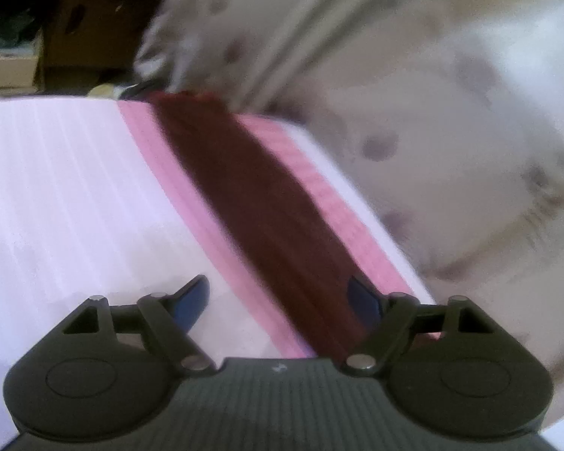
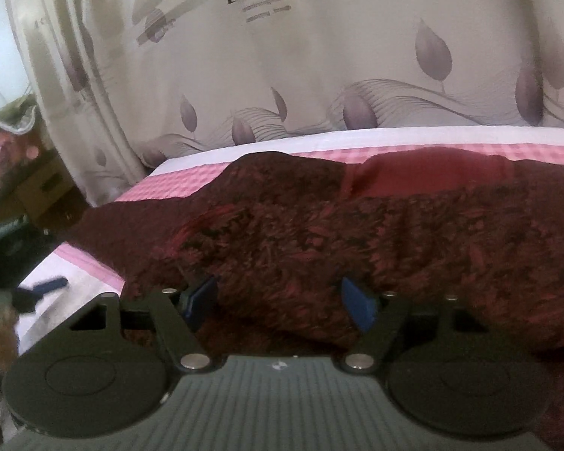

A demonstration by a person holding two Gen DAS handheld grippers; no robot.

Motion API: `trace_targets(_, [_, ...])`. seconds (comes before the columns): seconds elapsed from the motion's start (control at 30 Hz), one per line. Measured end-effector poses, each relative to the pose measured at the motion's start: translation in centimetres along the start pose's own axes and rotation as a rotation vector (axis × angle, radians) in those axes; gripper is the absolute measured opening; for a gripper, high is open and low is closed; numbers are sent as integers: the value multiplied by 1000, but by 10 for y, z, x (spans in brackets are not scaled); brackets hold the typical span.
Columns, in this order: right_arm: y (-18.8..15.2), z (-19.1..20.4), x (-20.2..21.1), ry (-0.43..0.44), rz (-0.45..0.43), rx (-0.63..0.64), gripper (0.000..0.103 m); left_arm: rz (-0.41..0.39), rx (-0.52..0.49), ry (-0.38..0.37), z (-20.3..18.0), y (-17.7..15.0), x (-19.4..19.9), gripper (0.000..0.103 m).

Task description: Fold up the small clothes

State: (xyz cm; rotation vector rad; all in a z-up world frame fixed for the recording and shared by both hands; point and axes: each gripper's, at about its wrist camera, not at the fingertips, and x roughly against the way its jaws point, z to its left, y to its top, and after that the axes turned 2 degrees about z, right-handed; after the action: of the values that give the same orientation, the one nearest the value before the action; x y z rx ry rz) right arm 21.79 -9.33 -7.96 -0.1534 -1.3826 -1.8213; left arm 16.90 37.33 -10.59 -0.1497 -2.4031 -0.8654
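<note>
A dark red patterned garment (image 2: 319, 233) lies spread over the pink-checked band of a white cloth (image 2: 319, 139) on the table. My right gripper (image 2: 280, 298) stands open low over its near part, with fabric under and between the blue pads (image 2: 357, 302) but not pinched. In the blurred left wrist view the garment (image 1: 252, 195) shows as a dark red strip running diagonally along the pink band. My left gripper (image 1: 278, 300) is open above the white cloth (image 1: 75, 188), its right finger over the strip's edge. One blue finger of the left gripper (image 2: 50, 285) shows at the lower left of the right wrist view.
A cream curtain with purple leaf print (image 2: 357, 56) hangs just behind the table's far edge. Brown cardboard boxes (image 1: 86, 37) sit beyond the left end of the table. A floral object (image 2: 7, 139) is at the far left.
</note>
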Motion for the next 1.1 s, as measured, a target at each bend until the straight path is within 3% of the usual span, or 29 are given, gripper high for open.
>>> trace_targets(0.07, [-1, -1, 0, 4, -2, -6, 77, 42, 42, 23, 20, 31, -13, 79])
trace_targets(0.17, [-1, -1, -1, 10, -3, -7, 78, 70, 109, -2, 42, 66, -29, 79])
trace_targets(0.33, [-2, 1, -2, 8, -8, 0, 79, 127, 130, -12, 48, 95, -54, 78])
trace_targets(0.4, [-3, -1, -2, 13, -11, -7, 79, 143, 96, 18, 42, 101, -63, 62])
trace_targets(0.43, [-3, -1, -1, 17, -13, -13, 79, 153, 82, 44, 41, 101, -69, 31])
trace_targets(0.47, [-3, -1, -1, 17, -14, -17, 79, 180, 74, 64, 42, 102, -75, 10])
trace_targets(0.6, [-3, -1, -1, 17, -19, -23, 79, 141, 9, 34, 43, 95, -78, 10])
trace_targets(0.7, [-4, -3, -1, 22, -24, -35, 79, 2, -11, -43, 31, 83, -55, 10])
trace_targets(0.77, [-4, -6, 1, 29, -34, -60, 78, -46, -60, -71, 11, 77, -39, 10])
trace_targets(1.1, [-4, -28, 6, 70, -73, -187, 78, -115, -381, -293, -129, 20, 40, 10])
